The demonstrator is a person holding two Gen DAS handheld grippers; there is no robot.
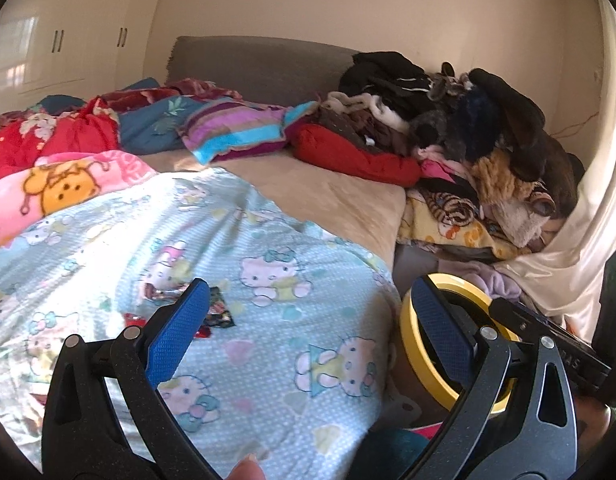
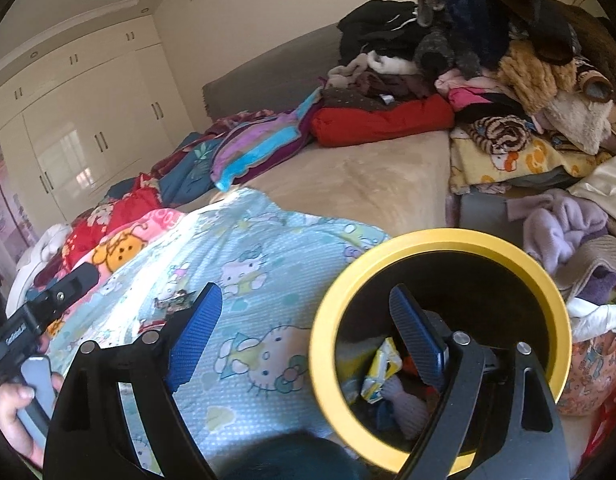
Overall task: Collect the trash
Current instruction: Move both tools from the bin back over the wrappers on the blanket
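Done: I see some trash in yellow bin (image 2: pixel 440 344)
Left: wrappers (image 1: pixel 216 312) on bed blanket (image 1: pixel 268 280)
Left claw (image 1: pixel 308 328): released, empty
Right claw (image 2: pixel 304 332): released, empty

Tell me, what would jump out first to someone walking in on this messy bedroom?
The yellow-rimmed bin beside the bed, with wrappers already inside, grabs the eye first. Next comes the pale blue cartoon-cat blanket spread over the bed, with a few shiny wrappers lying on it near the open left gripper. At the far right of the bed towers a heap of clothes.
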